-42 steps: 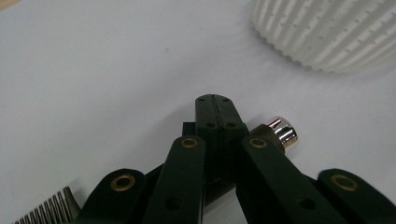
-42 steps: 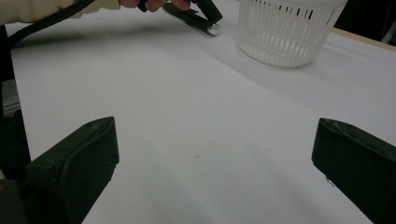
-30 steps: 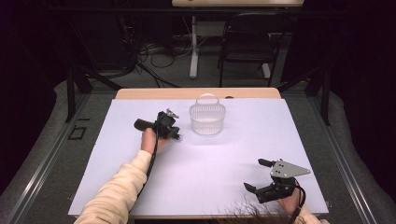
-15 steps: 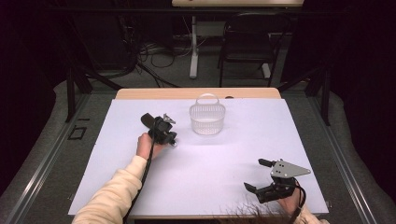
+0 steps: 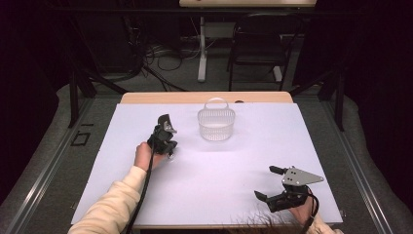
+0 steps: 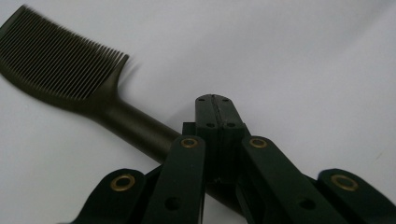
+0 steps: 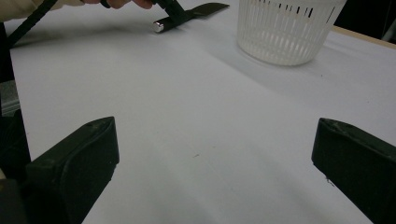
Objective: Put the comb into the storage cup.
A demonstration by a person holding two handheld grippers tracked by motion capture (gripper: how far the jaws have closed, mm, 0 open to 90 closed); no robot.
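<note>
Up close, comb teeth.

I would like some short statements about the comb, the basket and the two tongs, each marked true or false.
1. The left tongs are shut on the comb. True.
2. The comb lies inside the white basket. False: it is outside the basket, held over the table.
3. The right tongs hold the basket. False: they are open, holding nothing, apart from the basket.
4. The basket stands upright. True.
5. The basket's handle is black. False: it is white.
</note>
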